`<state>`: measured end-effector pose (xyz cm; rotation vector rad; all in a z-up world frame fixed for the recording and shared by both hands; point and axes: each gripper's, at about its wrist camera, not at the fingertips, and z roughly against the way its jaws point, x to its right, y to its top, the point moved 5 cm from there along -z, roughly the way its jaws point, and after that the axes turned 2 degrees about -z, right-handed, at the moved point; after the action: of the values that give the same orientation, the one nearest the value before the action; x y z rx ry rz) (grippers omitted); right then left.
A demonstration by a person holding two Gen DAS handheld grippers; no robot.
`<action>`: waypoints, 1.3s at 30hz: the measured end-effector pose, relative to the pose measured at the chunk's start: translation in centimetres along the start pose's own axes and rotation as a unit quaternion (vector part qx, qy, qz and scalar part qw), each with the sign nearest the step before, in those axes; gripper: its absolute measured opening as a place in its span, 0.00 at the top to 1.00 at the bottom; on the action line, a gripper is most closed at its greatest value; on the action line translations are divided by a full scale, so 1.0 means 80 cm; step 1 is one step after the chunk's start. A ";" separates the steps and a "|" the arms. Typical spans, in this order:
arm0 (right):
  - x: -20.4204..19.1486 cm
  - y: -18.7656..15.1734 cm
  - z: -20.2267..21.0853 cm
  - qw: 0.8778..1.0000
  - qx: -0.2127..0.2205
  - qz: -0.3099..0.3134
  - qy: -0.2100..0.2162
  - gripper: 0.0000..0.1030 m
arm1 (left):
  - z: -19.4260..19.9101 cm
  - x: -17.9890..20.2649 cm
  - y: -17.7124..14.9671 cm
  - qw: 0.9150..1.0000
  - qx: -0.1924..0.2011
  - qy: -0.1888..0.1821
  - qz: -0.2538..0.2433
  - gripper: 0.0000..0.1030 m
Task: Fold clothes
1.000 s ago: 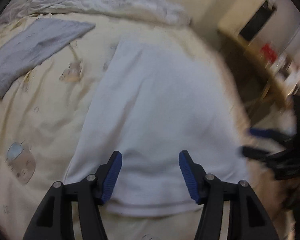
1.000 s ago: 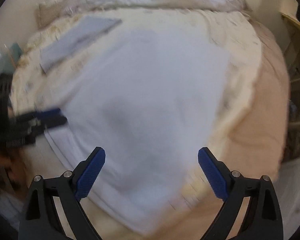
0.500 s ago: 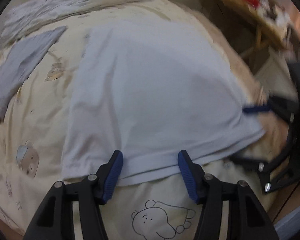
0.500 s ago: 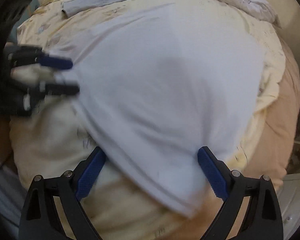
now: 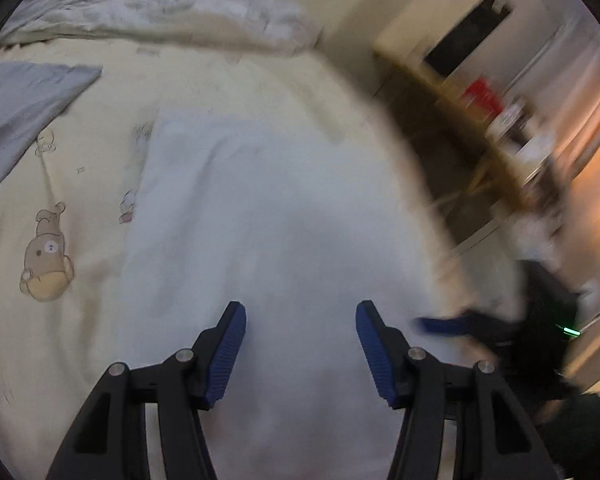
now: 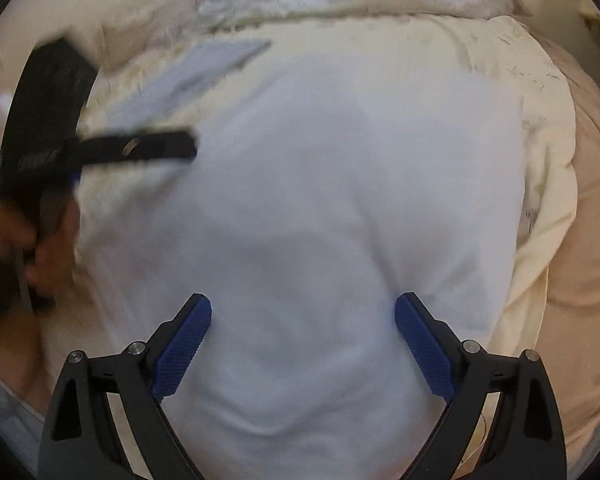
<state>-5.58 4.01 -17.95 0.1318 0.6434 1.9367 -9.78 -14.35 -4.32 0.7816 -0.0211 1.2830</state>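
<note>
White garment (image 6: 340, 200): smooth matt cloth. Fingers (image 6: 182, 346): ribbed blue pads, probably rubber. Quilt (image 5: 80, 200): soft cloth.

- The left tongs (image 5: 300, 346) have two black plastic arms with cut-out holes in them.
- Each arm ends in a bright blue pad (image 5: 227, 354) with tiny bumps all over.
- Round silver screws (image 5: 184, 355) sit on the black arms, just behind the blue pads.
- The right tongs (image 6: 303, 346) look the same: black arms, bumpy blue pads, silver screws.
- Left of the right tongs, a hand (image 6: 28, 240) shows, blurry, next to a black block and a long black bar with a small silver screw.
</note>
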 end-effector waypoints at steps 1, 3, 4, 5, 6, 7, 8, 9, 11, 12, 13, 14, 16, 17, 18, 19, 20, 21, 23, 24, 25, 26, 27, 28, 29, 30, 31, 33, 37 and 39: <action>-0.001 -0.003 0.000 1.000 -0.004 0.007 -0.002 0.07 | -0.003 -0.010 -0.002 1.000 -0.013 0.004 -0.001 0.50; -0.003 -0.009 0.001 1.000 -0.011 0.021 -0.007 0.07 | -0.007 -0.031 -0.004 0.999 -0.038 0.014 -0.003 0.69; -0.003 -0.012 0.002 0.999 -0.014 0.028 -0.009 0.07 | -0.001 -0.039 -0.001 0.999 -0.041 0.020 0.004 0.75; -0.004 -0.015 0.002 0.999 -0.018 0.035 -0.011 0.07 | 0.004 -0.047 0.003 0.999 -0.043 0.027 0.011 0.75; 0.002 -0.017 0.004 1.000 -0.019 0.025 -0.003 0.07 | 0.010 -0.054 0.007 0.998 -0.045 0.034 0.016 0.75; 0.004 -0.017 0.006 1.000 -0.020 0.019 0.001 0.07 | 0.019 -0.054 0.013 0.998 -0.038 0.052 0.001 0.70; 0.006 -0.017 0.007 1.000 -0.021 0.013 0.004 0.07 | 0.028 -0.053 0.020 0.997 -0.031 0.066 -0.013 0.69; 0.006 -0.013 0.016 1.000 -0.010 0.005 0.016 0.07 | 0.032 -0.042 0.030 0.998 -0.022 0.047 -0.029 0.69; 0.010 0.002 0.035 0.999 0.018 -0.006 0.043 0.07 | 0.041 -0.020 0.049 0.998 -0.005 0.008 -0.061 0.66; 0.014 0.013 0.045 0.998 0.036 -0.009 0.058 0.07 | 0.037 -0.006 0.061 0.997 0.000 -0.020 -0.072 0.66; 0.022 0.031 0.053 0.997 0.051 0.001 0.061 0.07 | 0.032 0.007 0.072 0.995 0.004 -0.046 -0.083 0.66; 0.029 0.045 0.057 0.996 0.059 0.011 0.063 0.07 | 0.022 0.014 0.082 0.994 0.006 -0.059 -0.089 0.66; 0.051 0.088 0.052 0.995 0.062 0.030 0.066 0.07 | -0.004 0.022 0.102 0.992 0.007 -0.078 -0.097 0.66; 0.058 0.097 0.052 0.995 0.063 0.035 0.070 0.07 | -0.023 0.023 0.112 0.992 0.003 -0.084 -0.098 0.66; 0.066 0.106 0.051 0.994 0.064 0.040 0.073 0.07 | -0.037 0.023 0.118 0.992 0.002 -0.086 -0.094 0.66; 0.075 0.121 0.042 0.995 0.058 0.041 0.066 0.07 | -0.050 0.023 0.123 0.992 0.001 -0.089 -0.091 0.66; 0.085 0.136 0.032 0.996 0.052 0.042 0.059 0.07 | -0.063 0.022 0.129 0.992 0.001 -0.091 -0.087 0.66; 0.096 0.139 0.035 0.996 0.049 0.045 0.054 0.07 | -0.070 0.020 0.136 0.992 0.002 -0.092 -0.085 0.66; 0.112 0.155 0.016 0.997 0.040 0.049 0.040 0.07 | -0.087 0.013 0.153 0.992 0.000 -0.093 -0.079 0.66; 0.120 0.161 0.010 0.998 0.034 0.047 0.033 0.08 | -0.093 0.011 0.156 0.992 -0.005 -0.095 -0.078 0.66; 0.124 0.169 -0.008 0.998 0.026 0.040 0.044 0.08 | -0.100 0.005 0.159 0.993 -0.010 -0.088 -0.077 0.66; 0.129 0.173 -0.021 0.998 0.017 0.032 0.057 0.08 | -0.109 -0.004 0.163 0.994 -0.015 -0.083 -0.072 0.66; 0.134 0.178 -0.033 0.997 0.009 0.024 0.071 0.08 | -0.109 -0.018 0.164 0.995 -0.015 -0.077 -0.063 0.66; 0.139 0.182 -0.045 0.996 0.001 0.015 0.084 0.08 | -0.108 -0.032 0.166 0.996 -0.014 -0.070 -0.054 0.66; 0.146 0.182 -0.047 0.997 0.000 0.018 0.074 0.08 | -0.107 -0.044 0.169 0.997 -0.009 -0.056 -0.051 0.66; 0.153 0.181 -0.049 0.998 -0.001 0.022 0.064 0.08 | -0.105 -0.058 0.173 0.998 -0.003 -0.041 -0.048 0.66; 0.160 0.180 -0.050 0.998 -0.001 0.025 0.053 0.08 | -0.102 -0.074 0.176 0.999 0.005 -0.018 -0.049 0.66; 0.170 0.177 -0.050 0.999 -0.004 0.043 0.022 0.08 | -0.090 -0.107 0.181 0.999 0.015 0.015 -0.036 0.66; 0.172 0.174 -0.026 0.995 0.004 0.091 -0.050 0.09 | -0.061 -0.124 0.179 0.998 0.025 0.022 -0.048 0.66; 0.164 0.185 -0.013 0.996 0.022 0.081 -0.037 0.09 | -0.051 -0.104 0.172 0.996 0.031 0.019 -0.087 0.66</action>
<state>-23.95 10.45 -14.08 0.2899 0.6420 2.0634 -25.94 -18.25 -3.95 0.7935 0.1161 1.1363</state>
